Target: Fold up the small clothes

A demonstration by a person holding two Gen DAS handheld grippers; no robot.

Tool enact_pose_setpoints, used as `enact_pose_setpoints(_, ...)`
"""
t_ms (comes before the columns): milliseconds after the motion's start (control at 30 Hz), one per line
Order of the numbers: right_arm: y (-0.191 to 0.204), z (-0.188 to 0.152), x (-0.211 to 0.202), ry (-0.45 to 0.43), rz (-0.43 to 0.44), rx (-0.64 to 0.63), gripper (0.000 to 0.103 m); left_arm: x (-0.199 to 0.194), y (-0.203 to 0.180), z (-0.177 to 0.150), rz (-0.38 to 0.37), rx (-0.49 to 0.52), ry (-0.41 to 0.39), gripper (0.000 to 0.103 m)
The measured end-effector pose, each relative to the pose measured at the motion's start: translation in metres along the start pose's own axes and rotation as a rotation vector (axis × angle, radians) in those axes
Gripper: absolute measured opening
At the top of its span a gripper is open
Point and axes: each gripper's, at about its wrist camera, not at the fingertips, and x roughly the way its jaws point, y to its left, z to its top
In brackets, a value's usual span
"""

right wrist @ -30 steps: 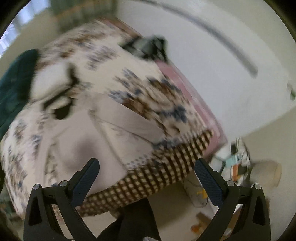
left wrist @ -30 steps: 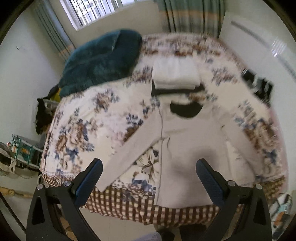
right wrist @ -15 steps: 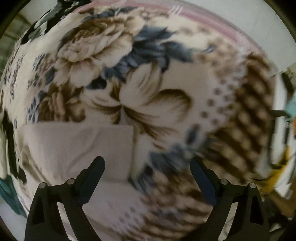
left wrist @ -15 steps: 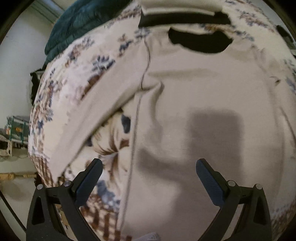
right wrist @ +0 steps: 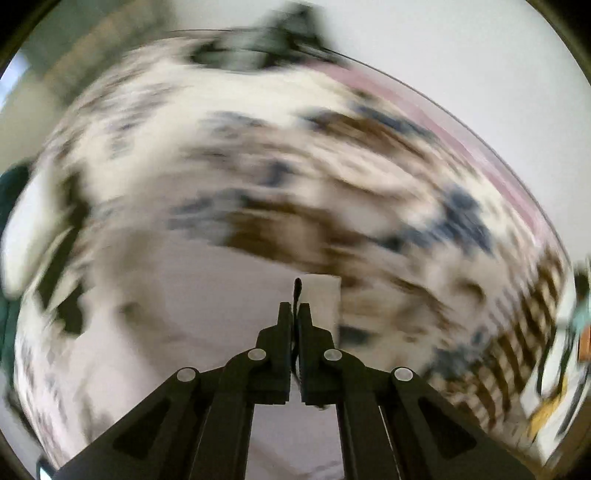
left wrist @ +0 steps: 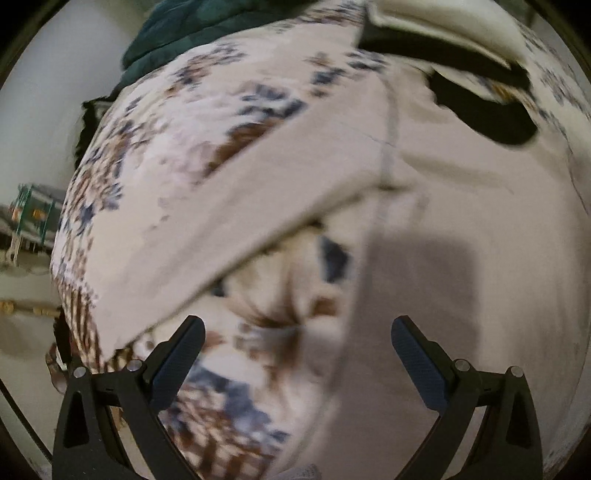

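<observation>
A pale long-sleeved top (left wrist: 461, 206) lies spread flat on the floral bedspread (left wrist: 155, 140), its dark-lined neckline toward the folded white pile (left wrist: 436, 22) at the far end. The left gripper (left wrist: 297, 343) hovers over the bedspread with its jaws wide apart, holding nothing; the top's side edge runs between them, its body under the right finger and one sleeve (left wrist: 229, 236) slanting away beyond the left finger. The right gripper (right wrist: 294, 314) has its jaws pressed together on the cuff of the other sleeve (right wrist: 321, 299), with the top's body (right wrist: 177, 295) spreading to the left of it, though that view is badly blurred.
</observation>
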Motion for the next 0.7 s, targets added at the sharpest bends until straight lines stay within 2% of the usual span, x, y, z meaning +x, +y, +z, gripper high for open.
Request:
enact_pose_setpoints(67, 0.067, -0.001, -0.018, -0.013, 0.069, -0.141, 0.003, 0.000, 0.021, 0.004, 0.005, -0.035, -0.006, 0.103)
enact_pose_setpoints(100, 0.115, -0.010, -0.027, -0.020, 0.111, -0.247, 0.003, 0.001, 0.032, 0.006, 0.012, -0.051, -0.008, 0.103)
enact_pose_setpoints(167, 0.179, -0.027, -0.033, -0.024, 0.139, -0.393, 0.003, 0.004, 0.055, 0.010, 0.027, -0.084, -0.011, 0.103)
enact_pose_setpoints(233, 0.257, -0.059, -0.024, -0.026, 0.152, -0.562, 0.003, 0.009, 0.073, 0.012, 0.048, -0.109, -0.010, 0.103)
enact_pose_setpoints(300, 0.318, -0.095, -0.007, -0.006, 0.130, -0.712, 0.003, 0.017, 0.091, 0.013, 0.062, -0.135, 0.002, 0.103)
enact_pose_setpoints(400, 0.386, -0.158, 0.027, 0.040, 0.085, -0.896, 0.003, 0.029, 0.115, 0.013, 0.076, -0.169, 0.028, 0.103)
enact_pose_setpoints(500, 0.419, -0.208, 0.056, 0.079, 0.039, -1.039, 0.003, 0.038, 0.135, 0.014, 0.083, -0.189, 0.039, 0.103)
enact_pose_setpoints(567, 0.421, -0.235, 0.062, 0.120, 0.025, -1.116, 0.003, 0.043, 0.149, 0.013, 0.084, -0.208, 0.050, 0.103)
enact_pose_setpoints(700, 0.387, -0.290, 0.049, 0.168, -0.015, -1.326, 0.003, 0.050, 0.170, 0.010, 0.075, -0.251, 0.067, 0.103)
